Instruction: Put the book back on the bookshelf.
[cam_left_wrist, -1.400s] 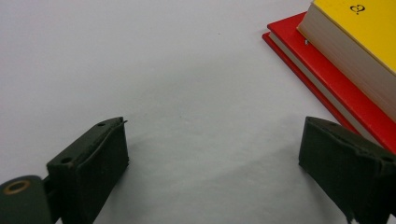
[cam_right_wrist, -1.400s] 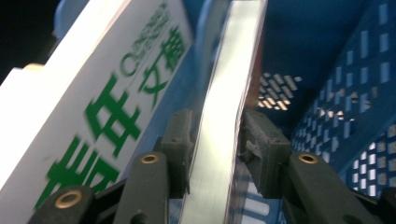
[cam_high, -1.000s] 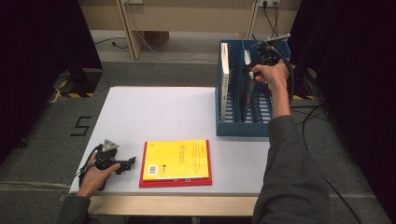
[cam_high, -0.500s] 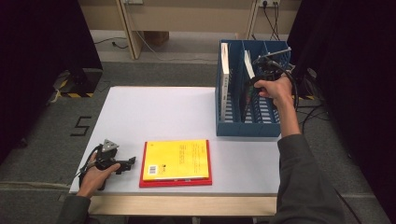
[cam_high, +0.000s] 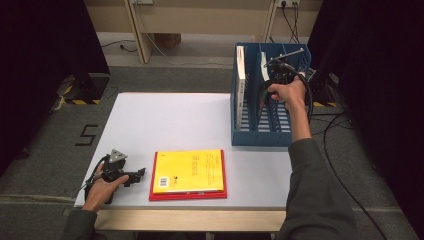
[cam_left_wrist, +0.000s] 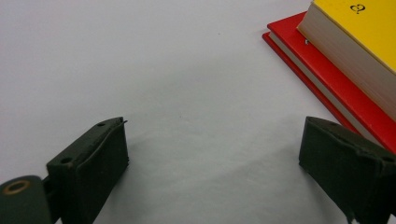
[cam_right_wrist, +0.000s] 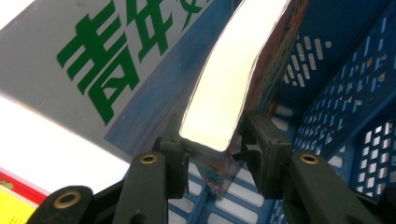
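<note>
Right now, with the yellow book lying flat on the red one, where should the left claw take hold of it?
Grip the yellow book by its near left edge, coming in level from the left, where the open left claw already faces it. Its thick page block stands proud of the red book, leaving a step for one pad under the cover.

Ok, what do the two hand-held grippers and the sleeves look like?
Both are black. The left hand-held gripper carries a grey three-cornered plate. The right hand-held gripper trails a black cable and has brass-coloured rivets on its jaw arms. The sleeves are dark grey.
</note>
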